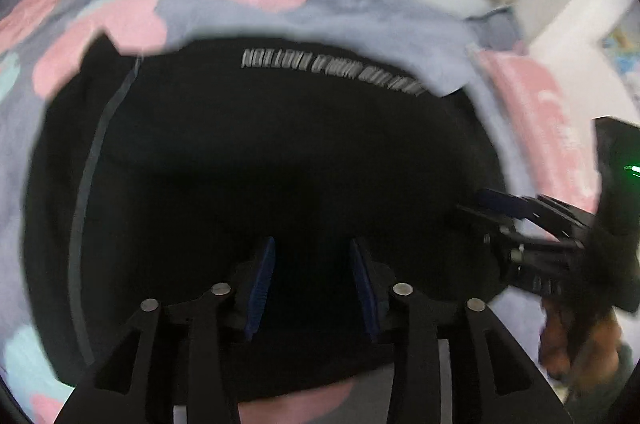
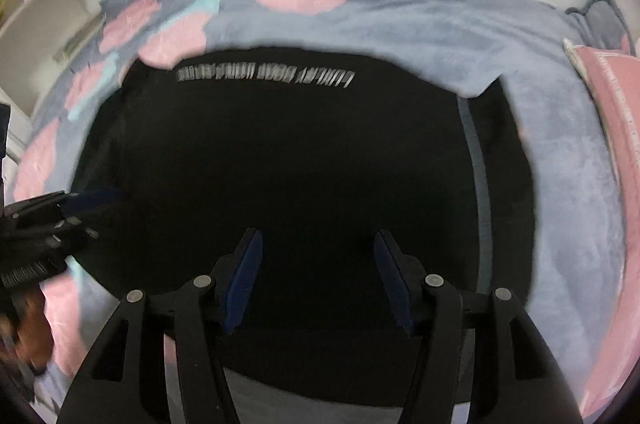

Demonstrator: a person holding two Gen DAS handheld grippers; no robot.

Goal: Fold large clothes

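on the grey-and-pink blanket (image 2: pixel 460 23) the black garment (image 2: pixel 300 159) lies flat — pale lettering near its far edge — both hand-held grippers (image 1: pixel 312 280) (image 2: pixel 318 276) wide.

Light: soft, even, indoor; no harsh shadows
Blur: motion smear throughout, printed lettering unreadable
Edges: strong fisheye bending, dark vignette
Blacks: detail lost

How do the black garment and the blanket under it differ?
The black garment is plain dark with one line of white lettering; the blanket is grey-blue with pink and teal patches. The garment lies on top, smaller; the blanket extends past it on all visible sides. Both lie spread flat.
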